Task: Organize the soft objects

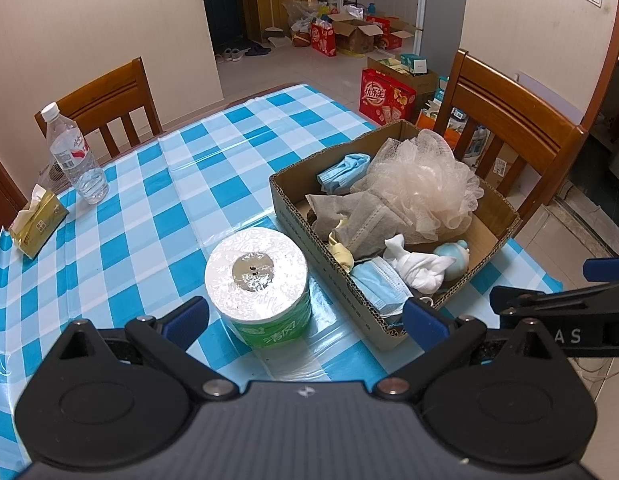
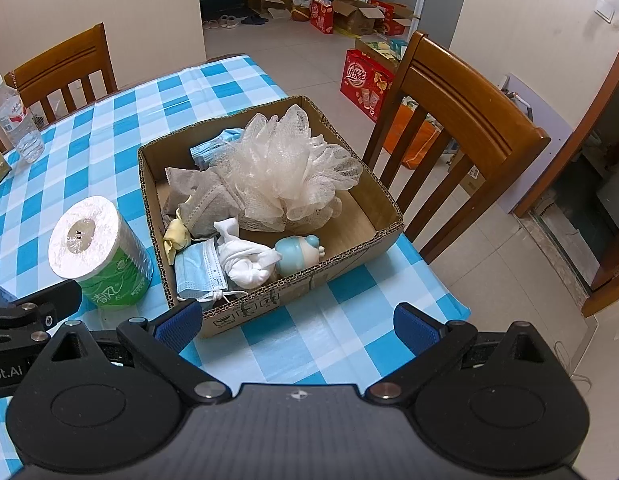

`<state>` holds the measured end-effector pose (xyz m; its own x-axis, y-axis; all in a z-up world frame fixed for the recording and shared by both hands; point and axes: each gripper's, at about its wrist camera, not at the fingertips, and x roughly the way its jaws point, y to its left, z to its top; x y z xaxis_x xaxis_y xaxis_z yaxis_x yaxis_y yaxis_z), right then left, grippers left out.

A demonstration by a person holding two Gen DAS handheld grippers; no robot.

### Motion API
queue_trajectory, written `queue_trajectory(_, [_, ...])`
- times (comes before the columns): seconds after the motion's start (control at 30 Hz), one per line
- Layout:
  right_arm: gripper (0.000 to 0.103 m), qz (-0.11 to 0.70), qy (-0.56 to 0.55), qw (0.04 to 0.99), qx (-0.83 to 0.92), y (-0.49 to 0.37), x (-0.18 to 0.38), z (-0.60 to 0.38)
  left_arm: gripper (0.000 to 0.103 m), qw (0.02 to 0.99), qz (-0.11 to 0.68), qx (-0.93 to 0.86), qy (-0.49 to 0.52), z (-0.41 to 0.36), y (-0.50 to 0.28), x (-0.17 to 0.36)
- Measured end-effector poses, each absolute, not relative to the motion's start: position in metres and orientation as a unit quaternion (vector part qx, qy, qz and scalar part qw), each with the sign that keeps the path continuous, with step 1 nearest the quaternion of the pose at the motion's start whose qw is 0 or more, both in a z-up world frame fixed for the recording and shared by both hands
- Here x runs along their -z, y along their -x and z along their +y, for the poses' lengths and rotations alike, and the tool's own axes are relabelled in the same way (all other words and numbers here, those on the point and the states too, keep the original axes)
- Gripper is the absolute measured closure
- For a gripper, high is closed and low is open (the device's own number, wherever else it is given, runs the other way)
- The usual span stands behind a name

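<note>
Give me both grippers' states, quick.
Left gripper: open, empty, behind the green-wrapped white toilet paper roll.
Right gripper: open, empty, before the brown cardboard box.

A: ok so what colours am I looking at here?

B: My tablecloth [image 2: 109, 128] is a blue, light-blue and white check. The cardboard box [image 2: 269, 304] is plain brown. Inside: a pale cream mesh bath pouf [image 2: 285, 168], grey cloth [image 2: 205, 196], a white sock bundle [image 2: 245, 260], light blue face masks [image 2: 197, 268], a yellowish scrap [image 2: 177, 236] and a pastel blue-and-white toy [image 2: 299, 254].

A: and the roll?

B: The toilet roll [image 1: 257, 276] is white with a green wrapper. My finger pads [image 1: 187, 320] are blue on black frames. The tissue pack [image 1: 37, 224] is gold, and the chairs [image 2: 461, 120] are orange-brown wood.
</note>
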<state>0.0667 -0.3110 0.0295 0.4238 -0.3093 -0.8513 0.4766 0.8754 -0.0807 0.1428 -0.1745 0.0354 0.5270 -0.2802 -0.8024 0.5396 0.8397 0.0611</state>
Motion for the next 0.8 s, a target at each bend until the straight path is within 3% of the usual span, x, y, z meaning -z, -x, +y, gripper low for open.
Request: queue_trajectory(0.8, [0.000,0.485,-0.086,0.840,0.227,-0.0702,-0.0277,-0.3159,0.001,0.861,0.424,0.236,-0.153,-0.1768,-0.1439,-0.0358])
